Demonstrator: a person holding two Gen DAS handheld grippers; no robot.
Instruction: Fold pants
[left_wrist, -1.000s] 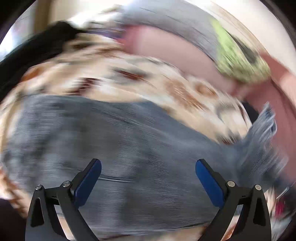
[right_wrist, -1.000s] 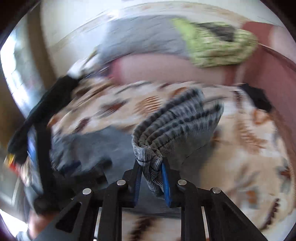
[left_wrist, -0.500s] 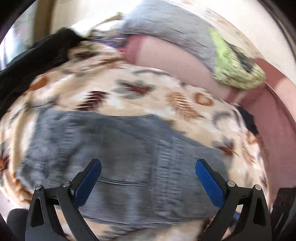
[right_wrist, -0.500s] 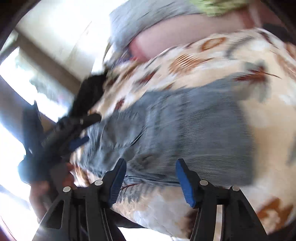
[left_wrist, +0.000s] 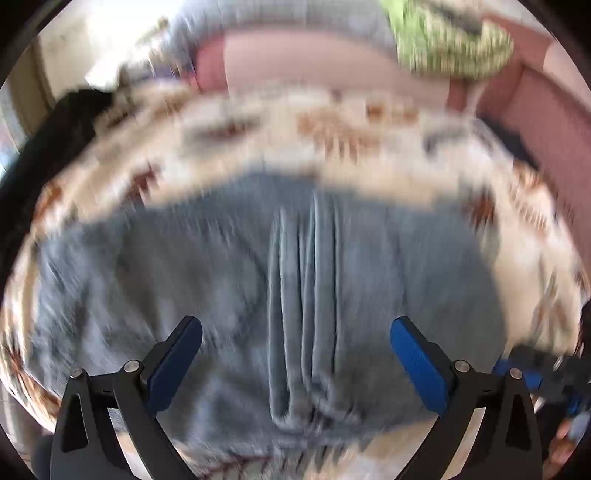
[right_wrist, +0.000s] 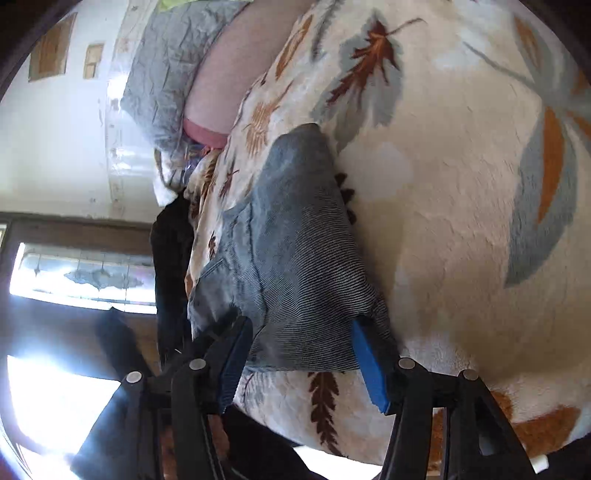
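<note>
Grey-blue corduroy pants (left_wrist: 258, 295) lie folded on a cream blanket with a leaf pattern (left_wrist: 332, 147); the left wrist view is blurred. My left gripper (left_wrist: 295, 354) is open and empty, hovering over the near part of the pants. In the right wrist view the pants (right_wrist: 295, 258) lie on the blanket (right_wrist: 461, 184), seen tilted. My right gripper (right_wrist: 303, 354) is open, its jaws standing either side of the near edge of the pants. The right gripper (left_wrist: 535, 376) also shows at the right edge of the left wrist view.
A pink sofa back (left_wrist: 314, 62) runs behind the blanket, with a grey cloth (right_wrist: 166, 66) and a green patterned cloth (left_wrist: 450, 40) on it. A black garment (left_wrist: 48, 140) lies at the left. A bright window (right_wrist: 81, 273) is to the left.
My right gripper let go of the bunched pants fabric and opened, then swung down to the pants' near edge. The pants now lie flat. My left gripper stayed open above them.
</note>
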